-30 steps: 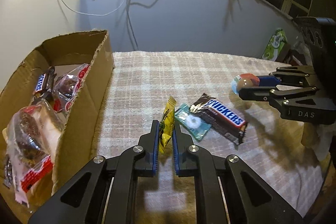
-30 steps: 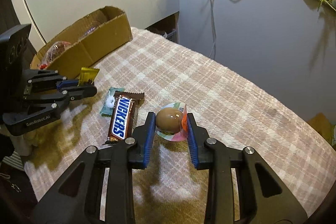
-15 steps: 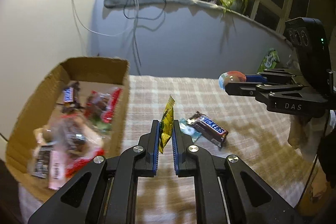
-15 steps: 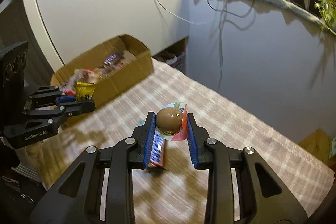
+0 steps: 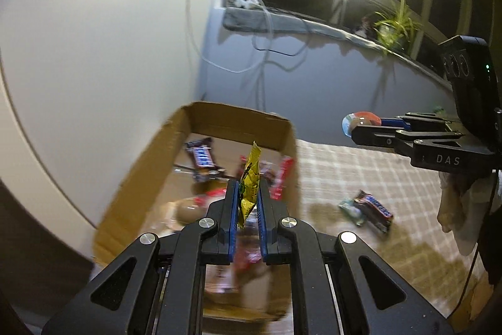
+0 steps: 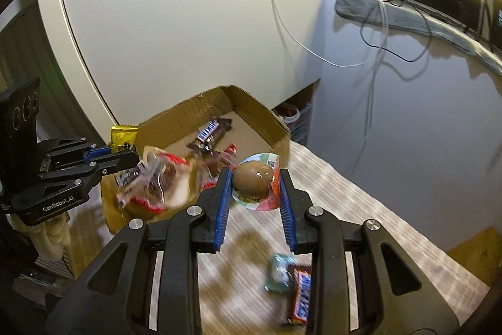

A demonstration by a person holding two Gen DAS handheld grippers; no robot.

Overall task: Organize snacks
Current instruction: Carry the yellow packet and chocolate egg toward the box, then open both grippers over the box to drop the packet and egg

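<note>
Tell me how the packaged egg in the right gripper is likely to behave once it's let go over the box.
The packaged egg looks round and glossy, so it may roll once released. The right gripper touches mainly its wrapper edges, so it could slip. It probably lands among loose wrapped snacks in the cardboard box, which should stop it.

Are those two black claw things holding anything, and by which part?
Left hand-held gripper pinches a yellow foil snack packet by its lower end; right hand-held gripper clamps a brown egg-shaped treat in its plastic wrapper across its sides.
</note>
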